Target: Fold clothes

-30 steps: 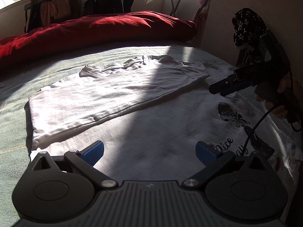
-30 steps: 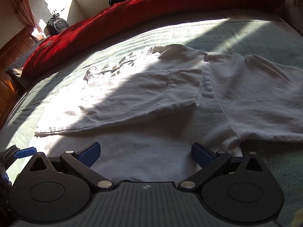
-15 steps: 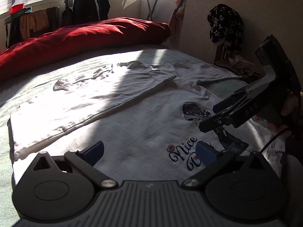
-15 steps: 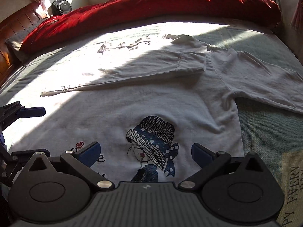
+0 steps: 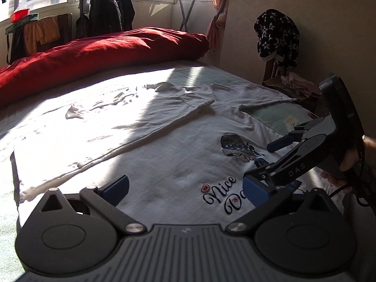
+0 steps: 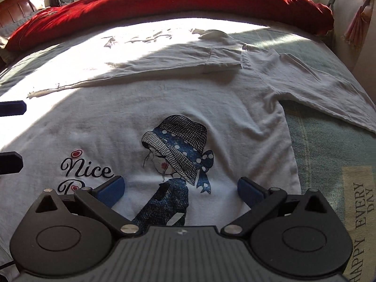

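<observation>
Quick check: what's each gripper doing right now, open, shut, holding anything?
Left gripper: open, empty, above the white T-shirt.
Right gripper: open, empty, over the shirt's hat-girl print.

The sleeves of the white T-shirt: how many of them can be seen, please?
2. One sleeve is folded over the body of the white T-shirt, at its far side. The other sleeve lies spread out to the right on the bed cover.

"Nice" on T-shirt (image 6: 164,108); "DAS" on right claw (image 5: 275,164)
</observation>
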{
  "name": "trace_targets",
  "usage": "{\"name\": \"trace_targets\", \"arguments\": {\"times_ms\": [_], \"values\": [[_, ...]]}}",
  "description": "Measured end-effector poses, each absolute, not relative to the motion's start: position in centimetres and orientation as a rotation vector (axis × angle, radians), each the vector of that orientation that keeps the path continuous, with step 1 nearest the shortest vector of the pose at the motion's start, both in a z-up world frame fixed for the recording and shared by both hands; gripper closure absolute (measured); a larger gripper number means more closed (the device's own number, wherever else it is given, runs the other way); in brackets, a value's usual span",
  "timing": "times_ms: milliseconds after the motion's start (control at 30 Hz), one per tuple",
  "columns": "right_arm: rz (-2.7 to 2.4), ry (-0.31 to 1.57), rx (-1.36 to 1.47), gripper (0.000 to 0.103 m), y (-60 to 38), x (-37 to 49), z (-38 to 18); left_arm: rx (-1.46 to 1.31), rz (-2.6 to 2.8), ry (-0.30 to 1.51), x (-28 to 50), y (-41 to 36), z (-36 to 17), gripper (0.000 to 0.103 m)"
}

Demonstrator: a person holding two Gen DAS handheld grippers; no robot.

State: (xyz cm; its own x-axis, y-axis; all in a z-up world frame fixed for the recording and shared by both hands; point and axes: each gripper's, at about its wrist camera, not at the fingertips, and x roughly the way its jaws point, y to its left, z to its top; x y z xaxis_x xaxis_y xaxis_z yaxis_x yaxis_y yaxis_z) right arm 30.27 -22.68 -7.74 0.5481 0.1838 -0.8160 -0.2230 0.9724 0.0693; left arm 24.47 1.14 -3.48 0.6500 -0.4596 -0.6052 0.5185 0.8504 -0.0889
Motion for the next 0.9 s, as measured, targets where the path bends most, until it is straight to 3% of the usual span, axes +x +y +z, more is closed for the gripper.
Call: {"name": "trace_targets", "arguments": {"times_ms": [900], "values": [[0.102,0.990,-0.030,0.000,-24.2,22.3,-7.3,0.107,-0.603,0.640,23.3,0.0,-2.9,0.001]]}}
